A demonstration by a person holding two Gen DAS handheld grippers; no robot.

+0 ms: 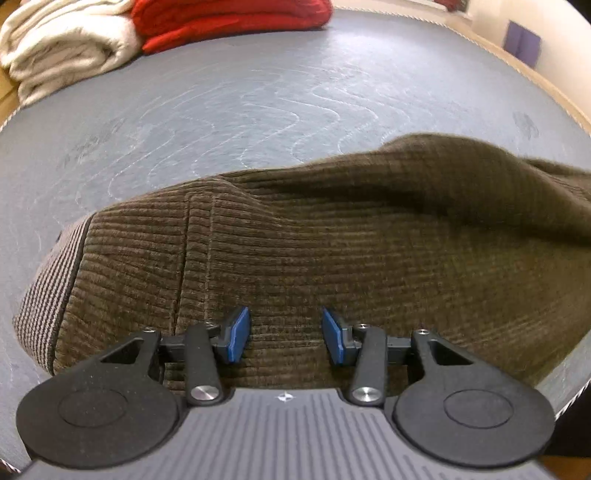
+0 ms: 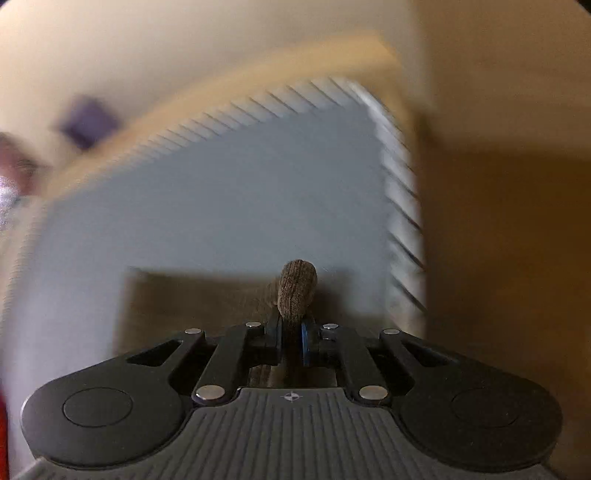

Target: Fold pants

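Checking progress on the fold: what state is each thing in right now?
Pants: rumpled on the mattress, not folded flat.
Left gripper: open above the pants.
Right gripper: shut on a pinch of pants fabric.
Red and cream blankets: folded, stacked aside.

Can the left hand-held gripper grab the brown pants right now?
Probably yes. The left hand-held gripper hangs open right over the brown pants, with nothing between its blue pads and the ribbed cloth. It would likely need to pinch up a fold first.
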